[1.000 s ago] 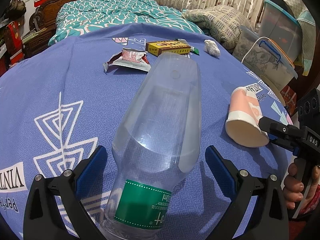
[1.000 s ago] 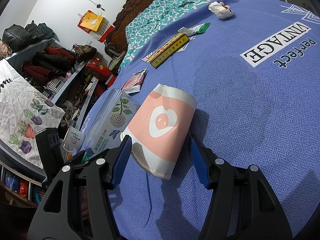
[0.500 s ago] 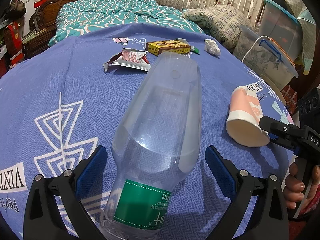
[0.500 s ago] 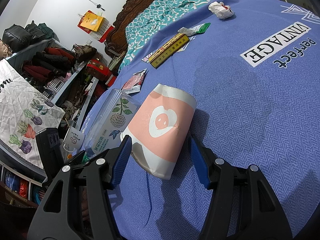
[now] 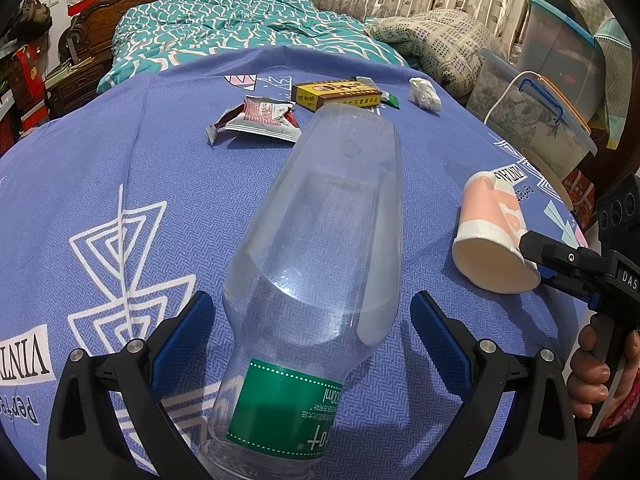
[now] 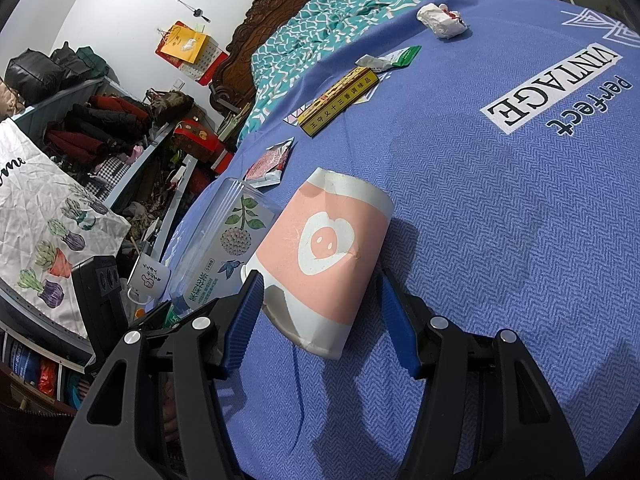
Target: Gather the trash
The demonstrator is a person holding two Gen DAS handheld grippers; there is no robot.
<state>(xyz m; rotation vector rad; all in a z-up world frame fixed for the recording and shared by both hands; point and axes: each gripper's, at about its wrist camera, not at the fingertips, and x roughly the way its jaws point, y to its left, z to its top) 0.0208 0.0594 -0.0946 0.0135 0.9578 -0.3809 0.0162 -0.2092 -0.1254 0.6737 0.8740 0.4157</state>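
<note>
A clear plastic bottle (image 5: 320,240) with a green label lies on the blue cloth (image 5: 120,168), neck towards me. My left gripper (image 5: 310,332) is open, its blue pads standing clear of the bottle on both sides. A pink and white paper cup (image 6: 324,248) lies on its side between the fingers of my right gripper (image 6: 320,312), which is open, with a gap at the right pad. In the left wrist view, the cup (image 5: 488,232) lies at the right, with the right gripper (image 5: 560,264) behind it in a hand. The bottle (image 6: 224,240) lies left of the cup.
Farther back lie a red and white wrapper (image 5: 260,118), a yellow box (image 5: 336,94), a green sachet (image 5: 390,98) and a crumpled tissue (image 5: 424,94). Plastic storage boxes (image 5: 536,120) stand past the right edge. A teal bed (image 5: 240,20) is behind. A white mug (image 6: 148,276) stands beyond the left edge.
</note>
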